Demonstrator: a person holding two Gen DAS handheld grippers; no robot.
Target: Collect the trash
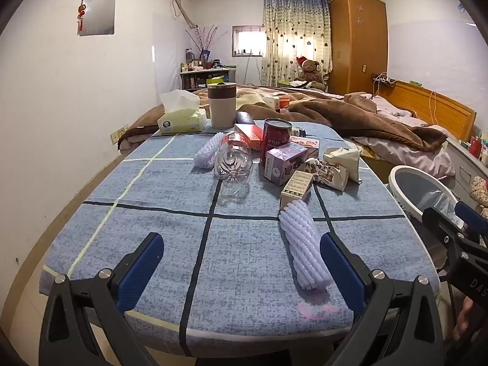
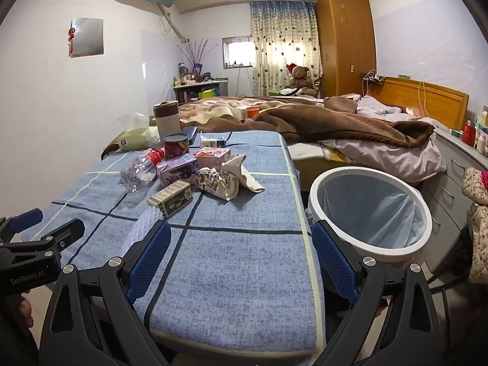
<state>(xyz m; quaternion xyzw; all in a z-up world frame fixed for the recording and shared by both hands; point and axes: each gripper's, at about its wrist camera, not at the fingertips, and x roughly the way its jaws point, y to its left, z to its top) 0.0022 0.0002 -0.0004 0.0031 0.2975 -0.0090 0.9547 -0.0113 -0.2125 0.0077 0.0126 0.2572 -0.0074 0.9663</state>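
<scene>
Trash lies in a heap mid-table: a clear plastic bottle [image 1: 233,164], a red can [image 1: 276,140], a purple carton [image 1: 285,160], a small beige box [image 1: 297,187] and crumpled wrappers [image 1: 331,170]. One white foam net sleeve [image 1: 305,244] lies nearest, just inside the right finger of my left gripper [image 1: 241,262], which is open and holds nothing. A second foam sleeve [image 1: 209,154] rests by the bottle. My right gripper [image 2: 242,256] hovers open and unladen over the table's near right edge. The white-rimmed trash bin [image 2: 335,174] with a blue liner stands on the floor right of the table.
A tissue box [image 1: 181,119] and a tall tumbler [image 1: 222,105] stand at the table's far end. Behind is a bed with a brown blanket [image 2: 335,125]. Grey drawers [image 2: 451,183] flank the bin. The blue checked tablecloth [image 1: 152,213] is bare near me.
</scene>
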